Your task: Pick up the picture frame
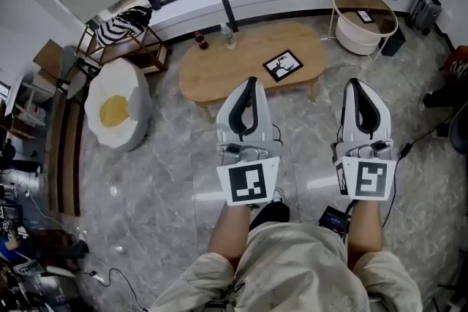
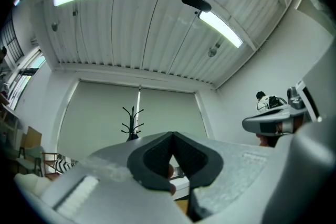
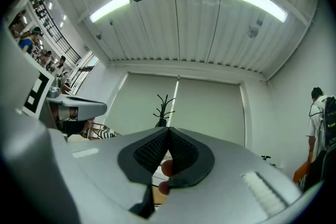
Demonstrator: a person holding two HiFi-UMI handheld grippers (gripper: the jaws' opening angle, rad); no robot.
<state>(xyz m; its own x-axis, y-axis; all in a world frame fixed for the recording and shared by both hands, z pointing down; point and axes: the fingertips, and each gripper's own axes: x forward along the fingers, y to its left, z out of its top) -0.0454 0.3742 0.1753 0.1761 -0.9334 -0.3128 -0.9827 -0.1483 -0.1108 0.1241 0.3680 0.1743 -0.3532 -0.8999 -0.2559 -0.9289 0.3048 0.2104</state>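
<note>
The picture frame [image 1: 283, 64] lies flat on the long wooden table [image 1: 212, 77], near its right end. It seems to hold a black and white picture, but it is too small to be sure. The left gripper [image 1: 252, 82] is pinched shut with nothing in it. The right gripper [image 1: 356, 84] is shut and empty too. Both are held up in front of the person, apart from the frame. A red bottle [image 1: 199, 40] stands at the table's far edge.

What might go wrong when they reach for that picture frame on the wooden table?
The picture frame seems to lie flat on the table, so jaws may struggle to catch its edge. The left gripper and right gripper are both shut and must open first. The bottles nearby might topple.
</note>
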